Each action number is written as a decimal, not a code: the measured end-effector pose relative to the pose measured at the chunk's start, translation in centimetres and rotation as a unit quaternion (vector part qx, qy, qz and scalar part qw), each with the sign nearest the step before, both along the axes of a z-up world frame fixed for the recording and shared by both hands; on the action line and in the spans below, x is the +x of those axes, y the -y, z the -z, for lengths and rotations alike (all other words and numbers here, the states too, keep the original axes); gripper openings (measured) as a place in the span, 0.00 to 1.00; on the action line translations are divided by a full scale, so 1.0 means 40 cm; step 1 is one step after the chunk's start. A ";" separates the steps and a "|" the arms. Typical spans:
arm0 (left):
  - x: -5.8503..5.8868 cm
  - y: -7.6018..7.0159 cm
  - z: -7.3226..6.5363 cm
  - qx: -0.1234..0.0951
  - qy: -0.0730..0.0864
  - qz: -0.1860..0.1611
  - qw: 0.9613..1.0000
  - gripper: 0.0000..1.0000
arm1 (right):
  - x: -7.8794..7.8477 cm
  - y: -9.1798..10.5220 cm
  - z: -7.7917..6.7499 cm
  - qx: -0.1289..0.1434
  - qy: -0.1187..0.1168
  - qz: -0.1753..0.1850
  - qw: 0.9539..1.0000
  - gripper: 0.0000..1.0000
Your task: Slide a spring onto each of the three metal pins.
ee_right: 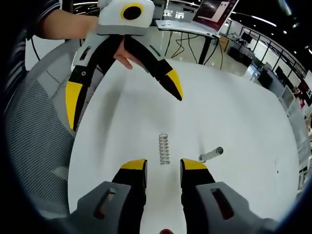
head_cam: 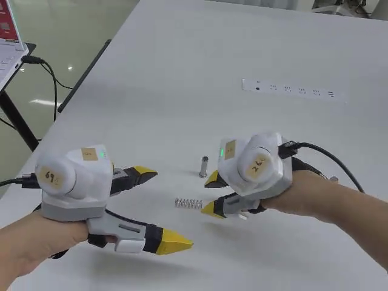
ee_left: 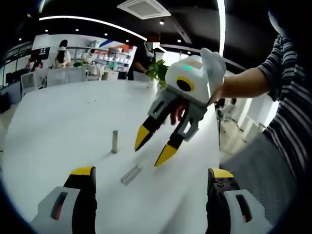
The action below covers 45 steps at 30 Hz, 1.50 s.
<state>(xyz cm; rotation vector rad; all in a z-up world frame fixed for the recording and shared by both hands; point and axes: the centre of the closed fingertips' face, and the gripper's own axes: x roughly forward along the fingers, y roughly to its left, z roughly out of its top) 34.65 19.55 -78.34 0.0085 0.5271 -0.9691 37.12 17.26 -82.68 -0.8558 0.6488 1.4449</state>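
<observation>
Nearest us, low at the left of the head view, is the left gripper (head_cam: 159, 208). Its yellow-tipped jaws are spread wide and nothing lies between them. In its own view the two tips stand far apart at the bottom, over the white table (head_cam: 182, 91). Just beyond it and to the right is the right gripper (head_cam: 211, 194), which points back towards the left one. Its jaws are parted by a narrow gap and grasp nothing. The spring (head_cam: 188, 203) lies flat on the table in the space between the two grippers, loose and on no pin. In the right gripper view it (ee_right: 164, 148) runs straight ahead from the mouth of the jaws, with its near end level with the tips. We cannot tell whether that end touches a tip. In the left gripper view the spring (ee_left: 131, 174) lies ahead of the left jaw, below the right gripper's tips. A little farther on, one pin (head_cam: 204, 166) stands upright on the table, bare, near the spring but apart from it, just beside the right gripper's upper tip. Well beyond the pin a white power strip (head_cam: 291, 91) lies flat on the table. At the far left, off the table, we see the corner of a laptop (head_cam: 9, 42) with a dark cable (head_cam: 51, 76) hanging from it.
</observation>
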 end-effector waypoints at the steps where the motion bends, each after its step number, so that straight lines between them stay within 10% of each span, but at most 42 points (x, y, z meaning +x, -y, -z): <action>1: 0.000 0.000 -0.001 -0.001 0.000 -0.001 1.000 0.92 | 0.001 -0.003 0.005 -0.003 0.001 -0.003 1.000 0.24; 27: -0.011 -0.001 0.003 -0.001 -0.001 -0.008 1.000 0.91 | 0.004 -0.025 0.094 -0.047 -0.012 -0.027 0.998 0.08; 45: -0.010 0.047 0.011 0.001 -0.003 0.013 1.000 0.87 | -0.012 0.062 0.032 -0.005 -0.020 0.005 1.000 0.08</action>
